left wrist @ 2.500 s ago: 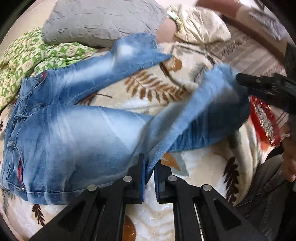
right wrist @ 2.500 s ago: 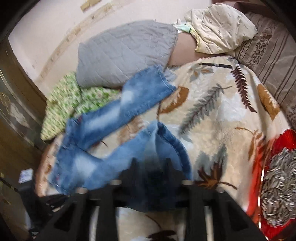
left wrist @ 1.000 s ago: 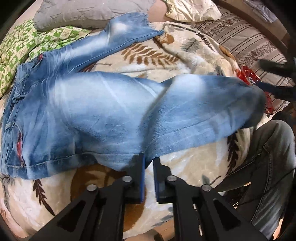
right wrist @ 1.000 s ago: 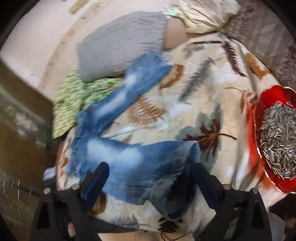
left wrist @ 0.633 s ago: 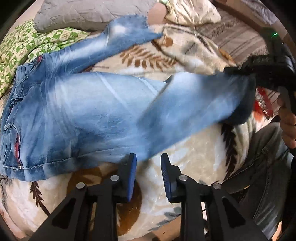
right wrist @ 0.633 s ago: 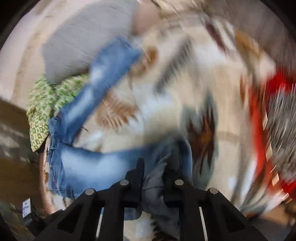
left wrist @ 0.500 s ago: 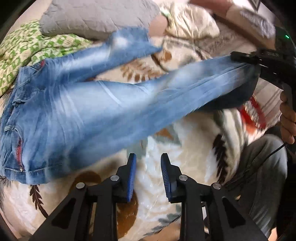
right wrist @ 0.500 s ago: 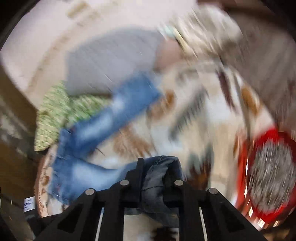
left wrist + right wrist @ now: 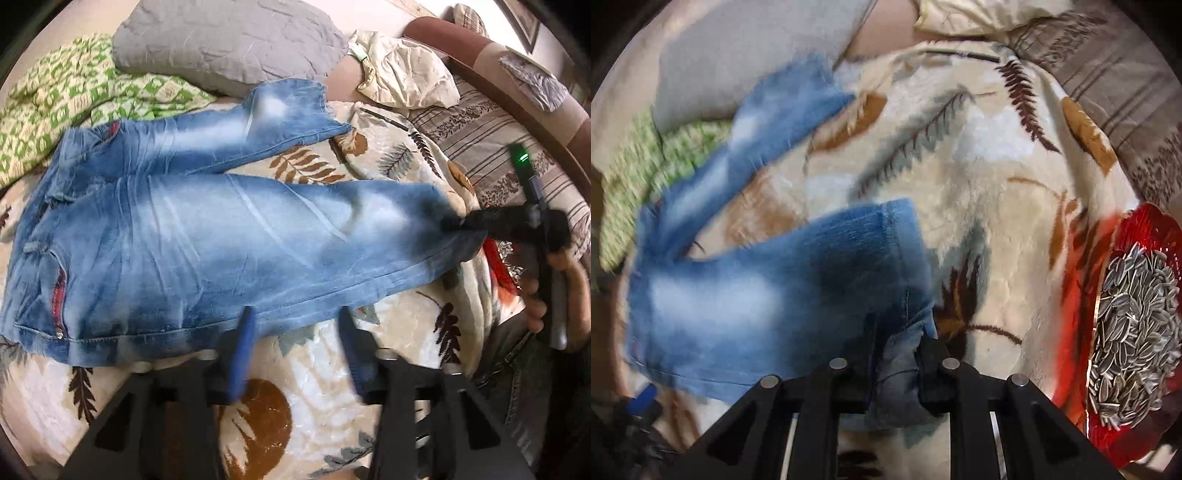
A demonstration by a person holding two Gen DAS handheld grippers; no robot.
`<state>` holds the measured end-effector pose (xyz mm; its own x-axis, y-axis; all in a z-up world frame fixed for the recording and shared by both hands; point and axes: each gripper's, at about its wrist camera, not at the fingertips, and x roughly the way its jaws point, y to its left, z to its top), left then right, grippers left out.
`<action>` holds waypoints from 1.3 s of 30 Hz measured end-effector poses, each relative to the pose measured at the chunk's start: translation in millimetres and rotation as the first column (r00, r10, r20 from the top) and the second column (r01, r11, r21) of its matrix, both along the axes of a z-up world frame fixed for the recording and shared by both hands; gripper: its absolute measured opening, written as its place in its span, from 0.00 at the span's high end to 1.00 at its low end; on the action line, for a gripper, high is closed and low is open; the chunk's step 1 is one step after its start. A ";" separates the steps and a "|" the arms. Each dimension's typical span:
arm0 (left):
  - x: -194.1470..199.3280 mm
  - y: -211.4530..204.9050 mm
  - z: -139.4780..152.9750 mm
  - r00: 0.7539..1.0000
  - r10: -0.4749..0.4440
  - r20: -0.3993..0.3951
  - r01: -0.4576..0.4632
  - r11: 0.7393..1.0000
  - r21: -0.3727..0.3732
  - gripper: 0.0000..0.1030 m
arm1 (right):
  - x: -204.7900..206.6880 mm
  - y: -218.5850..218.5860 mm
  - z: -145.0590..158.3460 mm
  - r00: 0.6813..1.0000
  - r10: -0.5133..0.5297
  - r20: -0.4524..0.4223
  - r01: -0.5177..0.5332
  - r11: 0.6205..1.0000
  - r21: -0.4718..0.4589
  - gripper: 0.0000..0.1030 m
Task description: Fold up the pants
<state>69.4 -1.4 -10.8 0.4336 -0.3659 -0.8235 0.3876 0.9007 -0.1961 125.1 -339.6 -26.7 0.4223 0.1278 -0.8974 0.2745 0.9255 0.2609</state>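
- Pants (image 9: 207, 236): blue washed denim, spread flat on the leaf-print blanket (image 9: 317, 373) ahead of your left gripper (image 9: 295, 328); waistband off to its left, both legs running away to the right.
- Near leg: its lower edge lies just in front of your left fingertips; its hem end reaches across to your right gripper (image 9: 897, 332).
- Far leg: lies beyond the near one, angled up and away, hem toward the grey pillow (image 9: 229, 40).
- Left gripper: released; its jaws have just been opening, blue pads standing apart with only blanket between them, the denim edge just past the tips.
- Right gripper: clenched on the bunched hem of the near leg; its jaws have just eased wider, yet cloth fills the gap and both pads press on it.
- Your hand (image 9: 561, 291): wrapped around the right gripper's handle, seen at the right from the left wrist view.
- Red dish of sunflower seeds (image 9: 1137, 332): to the right of your right gripper, on the blanket's edge.
- Green patterned cloth (image 9: 66, 99): far left, beyond the waistband.
- Cream cushion (image 9: 402, 77): far side, to the right of the grey pillow.
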 end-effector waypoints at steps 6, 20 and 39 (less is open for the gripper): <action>8.4 -6.0 11.4 0.998 0.039 0.049 -0.040 0.999 0.014 0.40 | -20.3 4.5 59.1 0.966 -0.005 0.260 0.015 0.999 -0.037 0.19; 141.1 -14.4 37.1 0.987 0.158 -0.012 -0.159 0.987 -0.031 0.30 | 136.1 46.6 84.7 0.936 0.181 0.302 -0.232 0.962 0.144 0.19; 200.5 28.5 15.5 0.956 0.266 -0.123 -0.277 0.957 -0.089 0.30 | 382.8 46.6 -35.9 0.997 -0.065 0.046 0.047 0.949 0.313 0.46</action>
<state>269.9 27.1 4.7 0.4384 -0.3332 -0.8347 0.1025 0.9412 -0.3218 508.0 -292.9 -62.6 0.4839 0.3718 -0.7922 0.3009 0.7794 0.5496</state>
